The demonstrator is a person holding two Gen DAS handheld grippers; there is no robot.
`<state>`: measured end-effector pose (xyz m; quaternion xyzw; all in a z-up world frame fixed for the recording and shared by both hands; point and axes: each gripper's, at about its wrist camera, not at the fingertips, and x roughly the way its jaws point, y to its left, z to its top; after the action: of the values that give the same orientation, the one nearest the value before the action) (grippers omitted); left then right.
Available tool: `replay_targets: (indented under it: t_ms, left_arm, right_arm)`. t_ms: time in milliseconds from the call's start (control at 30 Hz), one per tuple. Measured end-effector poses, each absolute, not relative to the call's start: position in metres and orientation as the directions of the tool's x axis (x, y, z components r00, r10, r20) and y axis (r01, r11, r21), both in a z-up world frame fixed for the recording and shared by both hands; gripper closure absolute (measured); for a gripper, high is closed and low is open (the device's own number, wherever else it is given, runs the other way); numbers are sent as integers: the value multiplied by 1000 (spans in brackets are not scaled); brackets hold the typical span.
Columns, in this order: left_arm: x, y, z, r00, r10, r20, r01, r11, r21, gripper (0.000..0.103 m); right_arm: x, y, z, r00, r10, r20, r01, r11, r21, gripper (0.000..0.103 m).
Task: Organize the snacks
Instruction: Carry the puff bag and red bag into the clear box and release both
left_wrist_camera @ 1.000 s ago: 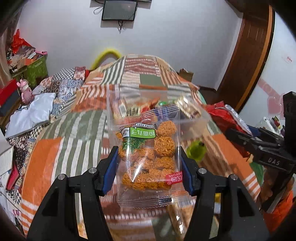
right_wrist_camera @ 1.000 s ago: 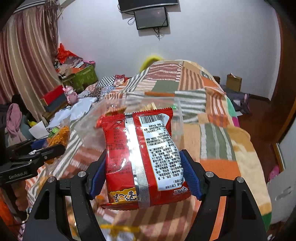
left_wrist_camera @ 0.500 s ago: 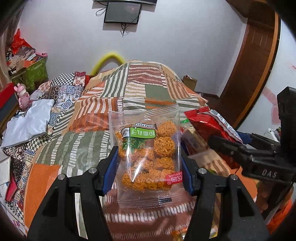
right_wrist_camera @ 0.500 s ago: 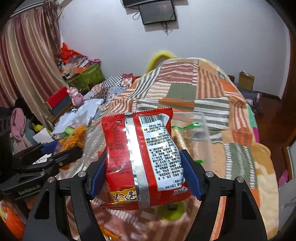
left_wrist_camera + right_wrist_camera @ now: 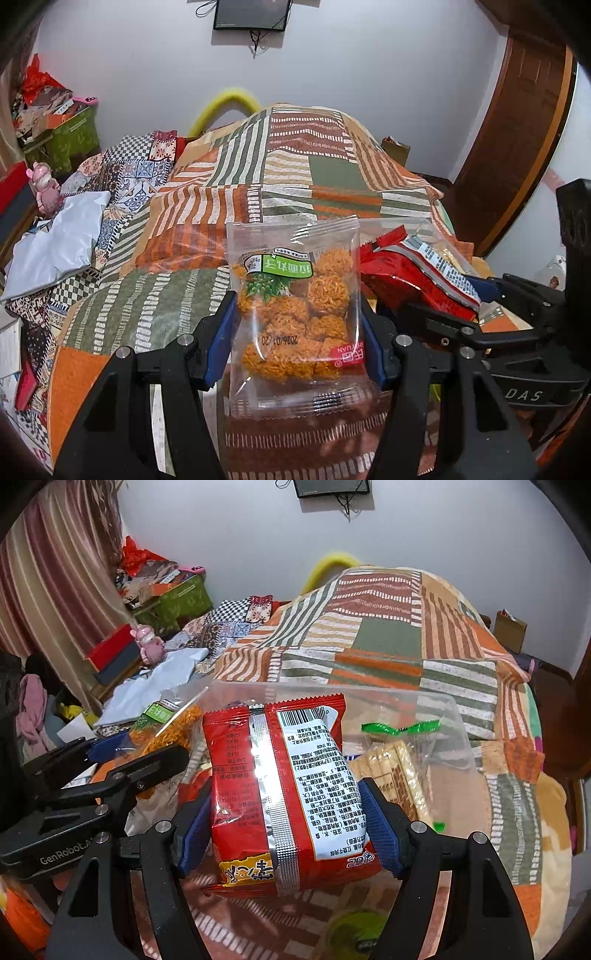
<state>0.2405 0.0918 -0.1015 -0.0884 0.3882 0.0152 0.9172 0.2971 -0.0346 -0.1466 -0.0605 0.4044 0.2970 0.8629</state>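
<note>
A: What do you see at nine o'clock in the left wrist view?

B: A white bag lies on the patchwork blanket, and a pink toy stands just beside it.

A: And in the middle?

B: The left gripper is clamped on a clear pack of orange noodle balls. Both blue pads press its sides, and the pack stands upright between them, with its print upside down.

A: What is at three o'clock there?

B: The red pack, held by the right gripper, near the clear pack.

A: Now the right wrist view?

B: At nine o'clock the left gripper comes in with its noodle pack. In the center the right gripper is clamped on the red pack, back side to the camera, silver seam upright.

A: What is behind it?

B: A clear box on the blanket. At two o'clock from the red pack, a wafer pack with a green edge lies inside the box, I think; the walls are hard to read. A green round thing at six o'clock is blurred.
</note>
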Motion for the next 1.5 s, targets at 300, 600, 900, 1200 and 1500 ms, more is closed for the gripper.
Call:
replay_targets:
  t_ms: [300,600,900,1200,1500]
  left_arm:
    - [259,93,-107,682,-16,-731,-116,985,-130,44]
    - [259,97,-111,662,-31,-749,-123,981,-149,36]
    - [248,91,-108,662,-57,-747,-96,983,-159,35]
    - [235,75,-105,668,-83,-739,-50,987,-156,32]
    - [255,73,-116,635,-65,-770,-62,989,-135,31]
  right_arm:
    - [306,-31,-144,555,414,-722,-543,837,63,32]
    - [299,-30,-147,591,334,-734,-536,843,-48,16]
    - [288,-47,-140,578,365,-729,-554,832,-23,16]
    - [272,-70,-121,612,390,-688,-541,841,-5,16]
    - [257,-84,-122,616,406,-676,-549,836,2,16]
